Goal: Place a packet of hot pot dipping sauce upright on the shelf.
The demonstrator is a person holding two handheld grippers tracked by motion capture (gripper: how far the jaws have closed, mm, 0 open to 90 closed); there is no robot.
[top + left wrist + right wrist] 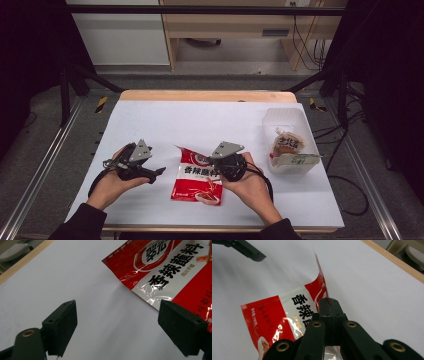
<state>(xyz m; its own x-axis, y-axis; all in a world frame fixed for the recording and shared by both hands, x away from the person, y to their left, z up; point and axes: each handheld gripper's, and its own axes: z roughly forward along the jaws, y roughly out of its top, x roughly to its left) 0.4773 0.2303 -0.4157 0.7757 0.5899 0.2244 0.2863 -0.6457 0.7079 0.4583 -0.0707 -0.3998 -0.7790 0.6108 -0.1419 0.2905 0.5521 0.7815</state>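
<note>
Pinching red sachet (196,177) edge: right gripper (218,161); left gripper (159,171) agape beside.

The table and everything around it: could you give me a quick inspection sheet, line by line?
Surface: white table top with a wooden far edge, flat.
Job's things: red seasoning packet near the front, one edge lifted off the top; clear plastic bin at the right, holding two wrapped food packs.
Clutter: nothing seen.
Grippers: left gripper open, jaws wide apart, beside the packet's edge, holding nothing; right gripper shut on the packet's edge.
Cables: a black cable loops from the left gripper; more hang at the back wall and lie on the floor at right.
Surroundings: black frame posts, wooden furniture behind, grey floor.
</note>
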